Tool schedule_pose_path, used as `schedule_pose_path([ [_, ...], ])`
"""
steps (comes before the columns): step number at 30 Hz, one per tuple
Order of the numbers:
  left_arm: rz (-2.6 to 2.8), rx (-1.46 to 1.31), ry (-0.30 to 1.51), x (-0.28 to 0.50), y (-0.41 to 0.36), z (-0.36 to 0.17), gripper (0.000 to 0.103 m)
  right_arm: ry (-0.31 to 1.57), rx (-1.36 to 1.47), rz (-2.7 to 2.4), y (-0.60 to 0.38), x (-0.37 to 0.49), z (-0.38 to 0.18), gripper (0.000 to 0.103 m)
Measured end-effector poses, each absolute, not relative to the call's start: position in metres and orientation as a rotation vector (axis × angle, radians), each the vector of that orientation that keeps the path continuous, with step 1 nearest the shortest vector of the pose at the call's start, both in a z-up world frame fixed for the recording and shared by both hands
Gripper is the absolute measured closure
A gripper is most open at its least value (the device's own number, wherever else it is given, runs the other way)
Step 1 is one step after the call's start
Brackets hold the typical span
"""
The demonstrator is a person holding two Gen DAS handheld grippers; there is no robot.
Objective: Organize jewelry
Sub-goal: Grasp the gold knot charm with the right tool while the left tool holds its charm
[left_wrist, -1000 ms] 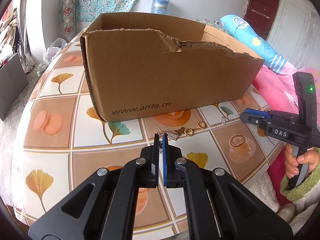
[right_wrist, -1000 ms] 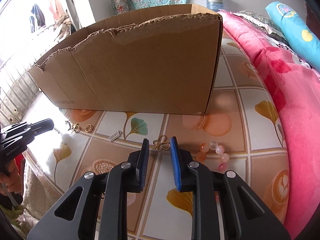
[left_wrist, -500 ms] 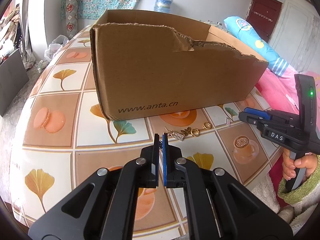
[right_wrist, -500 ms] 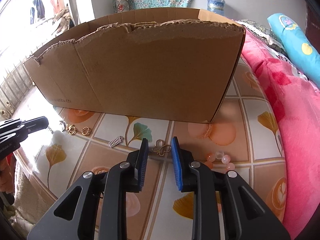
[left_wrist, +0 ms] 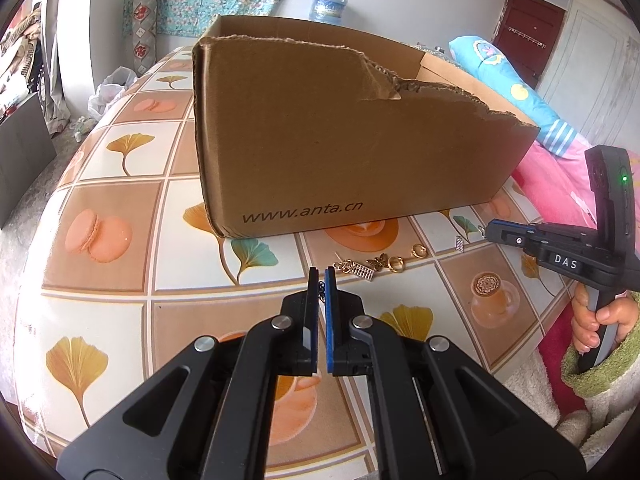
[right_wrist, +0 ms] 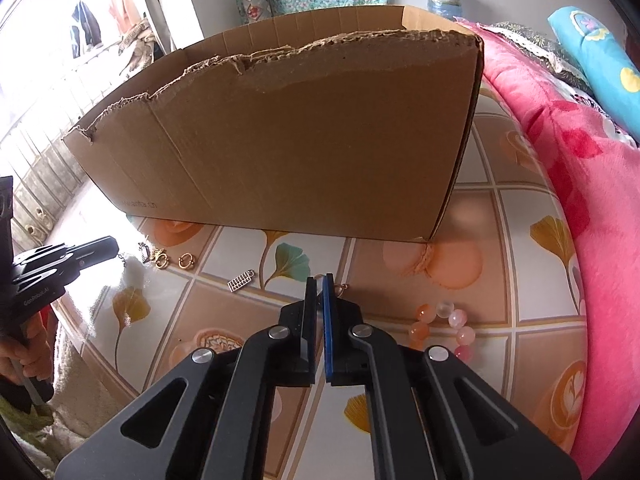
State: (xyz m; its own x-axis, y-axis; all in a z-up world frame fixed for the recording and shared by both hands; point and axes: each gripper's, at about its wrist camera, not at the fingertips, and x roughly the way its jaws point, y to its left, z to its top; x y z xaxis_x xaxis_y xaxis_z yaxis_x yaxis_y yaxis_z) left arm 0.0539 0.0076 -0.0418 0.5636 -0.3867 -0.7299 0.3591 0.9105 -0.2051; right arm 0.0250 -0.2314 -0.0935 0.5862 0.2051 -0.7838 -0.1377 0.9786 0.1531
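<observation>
My right gripper (right_wrist: 319, 280) has its jaws closing tight on a gold knot charm (right_wrist: 342, 288), and a bit of the charm pokes out to the right of the pads. My left gripper (left_wrist: 321, 276) is shut on a thin dark chain (left_wrist: 320, 294), which dangles from its tip (right_wrist: 121, 258) in the right wrist view. Loose on the table lie gold rings (left_wrist: 419, 251), a butterfly charm (left_wrist: 378, 261) and a silver abacus charm (right_wrist: 240, 281). A bead bracelet (right_wrist: 444, 330) lies to the right of my right gripper. The right gripper (left_wrist: 490, 232) also shows in the left wrist view.
A tall torn cardboard box (left_wrist: 340, 140) stands just behind the jewelry on the tiled tablecloth (left_wrist: 112, 240). A pink blanket (right_wrist: 580, 200) borders the table's right side. A hand in a green sleeve (left_wrist: 592, 320) holds the right gripper's handle.
The right gripper's jaws, open around the gold knot charm before, have closed on it. The left gripper stays shut and has hardly moved.
</observation>
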Motion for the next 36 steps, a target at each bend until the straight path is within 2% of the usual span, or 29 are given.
schedule_pose_path([
  [2,-0.438,-0.035,0.866,0.054,0.008,-0.042,0.101,0.92,0.084,0.206,-0.235,0.026,-0.091,0.099],
  [4,-0.438,-0.034,0.864,0.054,0.009,-0.041,0.101,0.921,0.077,0.224,-0.238,0.026,-0.088,0.093],
  [6,-0.436,-0.033,0.862,0.054,0.009,-0.041,0.101,0.924,0.053,0.235,-0.241,0.03,-0.085,0.079],
  [8,-0.436,-0.033,0.861,0.053,0.009,-0.04,0.101,0.956,0.017,0.271,-0.239,0.036,-0.086,0.072],
  [14,-0.433,-0.038,0.853,0.05,0.012,-0.039,0.101,1.035,-0.111,0.302,-0.23,0.05,-0.089,0.072],
  [21,-0.436,-0.042,0.839,0.043,0.014,-0.035,0.101,1.102,-0.153,0.329,-0.222,0.062,-0.084,0.083],
  [36,-0.431,-0.076,0.781,0.019,0.029,-0.019,0.101,1.132,-0.139,0.329,-0.219,0.067,-0.072,0.083],
])
